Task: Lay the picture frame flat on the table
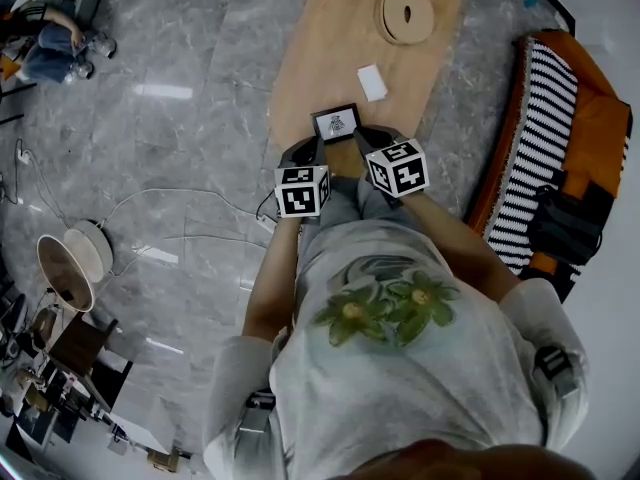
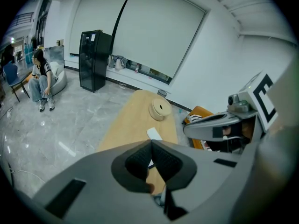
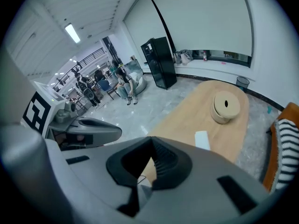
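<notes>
The picture frame [image 1: 336,123], black-edged with a white picture, sits at the near end of the wooden table [image 1: 330,38], its face showing to the head view. My left gripper [image 1: 303,150] hangs just left of it and my right gripper [image 1: 372,138] just right of it; I cannot tell whether either touches it. In the left gripper view the left gripper [image 2: 151,143] has its pads pressed together with nothing between them. The right gripper [image 3: 150,139] is likewise shut and empty. The jaws hide the frame in both gripper views.
Further along the table lie a white card [image 1: 372,82] and a round wooden box [image 1: 405,13]. An orange seat with a striped cover [image 1: 550,138] stands to the right. Cables and a round fan [image 1: 65,266] lie on the marble floor; a person [image 1: 50,43] sits far left.
</notes>
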`<state>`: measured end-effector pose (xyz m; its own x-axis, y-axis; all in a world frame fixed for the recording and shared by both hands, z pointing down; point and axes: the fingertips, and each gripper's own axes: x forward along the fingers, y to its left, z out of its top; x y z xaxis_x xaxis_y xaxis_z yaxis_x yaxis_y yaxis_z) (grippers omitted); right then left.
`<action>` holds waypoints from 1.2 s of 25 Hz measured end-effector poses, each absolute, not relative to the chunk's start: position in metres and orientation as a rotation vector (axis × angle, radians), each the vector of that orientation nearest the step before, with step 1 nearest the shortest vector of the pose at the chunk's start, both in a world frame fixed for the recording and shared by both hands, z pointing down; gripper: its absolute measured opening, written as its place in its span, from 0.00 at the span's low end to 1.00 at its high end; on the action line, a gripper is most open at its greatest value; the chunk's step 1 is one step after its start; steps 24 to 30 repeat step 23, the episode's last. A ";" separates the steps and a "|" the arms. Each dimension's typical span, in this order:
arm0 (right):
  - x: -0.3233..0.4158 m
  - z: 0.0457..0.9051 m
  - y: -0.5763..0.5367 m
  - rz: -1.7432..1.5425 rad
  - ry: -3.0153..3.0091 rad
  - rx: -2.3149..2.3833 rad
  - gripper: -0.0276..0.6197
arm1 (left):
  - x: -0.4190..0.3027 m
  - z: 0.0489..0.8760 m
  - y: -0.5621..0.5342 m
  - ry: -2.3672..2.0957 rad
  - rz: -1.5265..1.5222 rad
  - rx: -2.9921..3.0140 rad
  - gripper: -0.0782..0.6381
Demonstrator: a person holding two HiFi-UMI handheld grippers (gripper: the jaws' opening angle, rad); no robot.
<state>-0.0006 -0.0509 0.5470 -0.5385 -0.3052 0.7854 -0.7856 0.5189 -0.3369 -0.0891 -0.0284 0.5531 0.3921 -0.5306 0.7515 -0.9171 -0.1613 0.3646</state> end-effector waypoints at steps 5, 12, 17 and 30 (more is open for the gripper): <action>-0.005 0.539 -0.056 0.892 -2.107 0.882 0.05 | -0.095 0.545 -0.030 -1.274 0.579 1.833 0.13; -0.004 0.531 -0.058 0.874 -2.119 0.893 0.05 | -0.096 0.537 -0.031 -1.300 0.560 1.843 0.13; -0.002 0.529 -0.055 0.866 -2.125 0.894 0.05 | -0.095 0.534 -0.030 -1.309 0.550 1.849 0.13; 0.002 0.528 -0.053 0.863 -2.125 0.907 0.05 | -0.093 0.533 -0.026 -1.313 0.535 1.853 0.13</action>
